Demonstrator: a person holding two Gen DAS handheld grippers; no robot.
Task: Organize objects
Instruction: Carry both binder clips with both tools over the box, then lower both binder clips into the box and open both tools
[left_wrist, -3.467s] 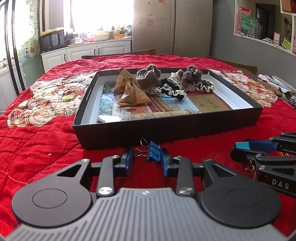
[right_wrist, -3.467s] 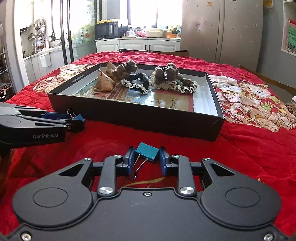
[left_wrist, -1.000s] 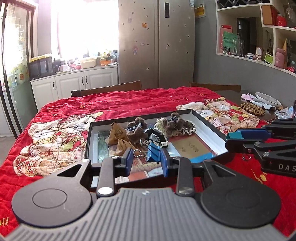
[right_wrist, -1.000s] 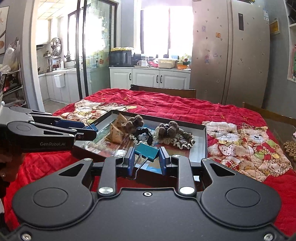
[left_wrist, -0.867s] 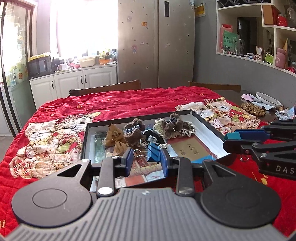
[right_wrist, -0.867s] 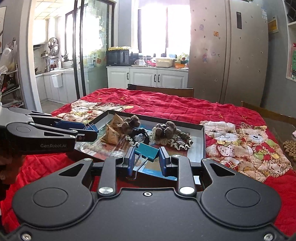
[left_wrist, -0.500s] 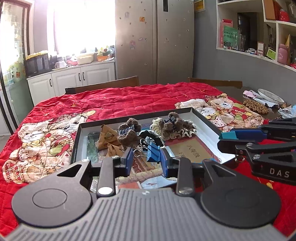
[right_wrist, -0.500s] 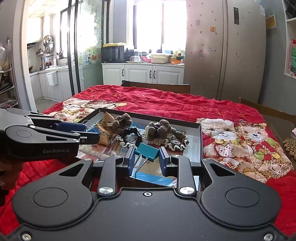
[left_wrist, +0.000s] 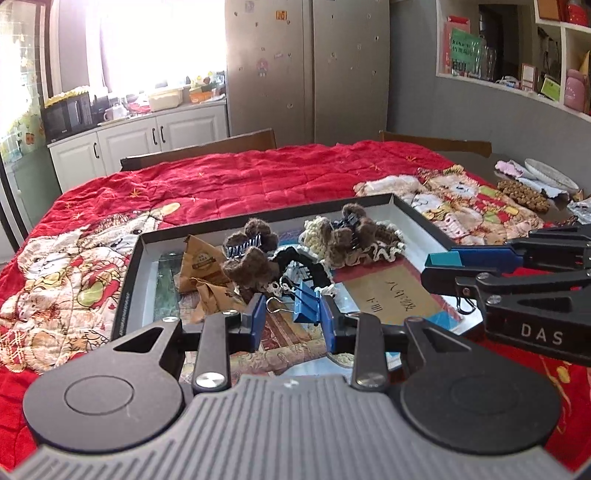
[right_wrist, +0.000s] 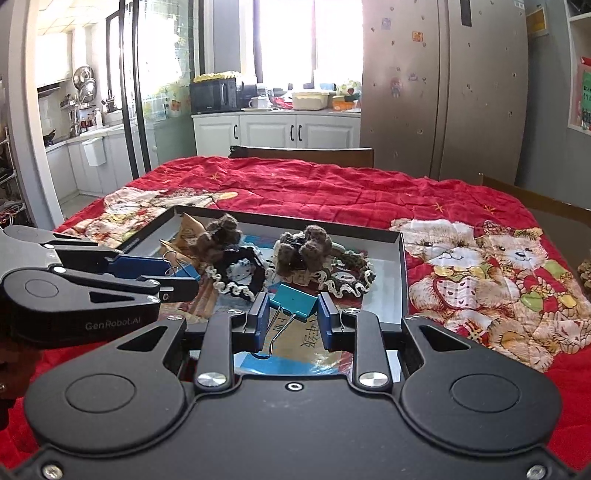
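Both tools had been low on the red table a few seconds before, each with a clip, and now they had come up and moved forward over the black tray (left_wrist: 127, 291). The left tool (left_wrist: 291, 314) was clenched on a blue clip (left_wrist: 306, 306), pinching it between its blue pads. The right tool (right_wrist: 290, 314) was clenched on a teal clip (right_wrist: 293, 301), and the clip's wire handle hung down below it. Both clips were held in the air above the near part of the tray, not yet lying in it. It looked like the clips were about to be put down in the tray, so this part of the tidy-up was nearly done. The tray already held brown fluffy hair clips (left_wrist: 251, 254), a black frilly hair band (right_wrist: 240, 275), another fluffy clip on a cream frilly band (right_wrist: 306, 251), and brown paper packets (left_wrist: 201, 258). These things filled the middle and far part, so the bare spot near the front edge seemed the best place to drop the clips. The two tools were close side by side, so they could bump each other. The red blanket (right_wrist: 332, 184) with teddy bears covered the table around the tray
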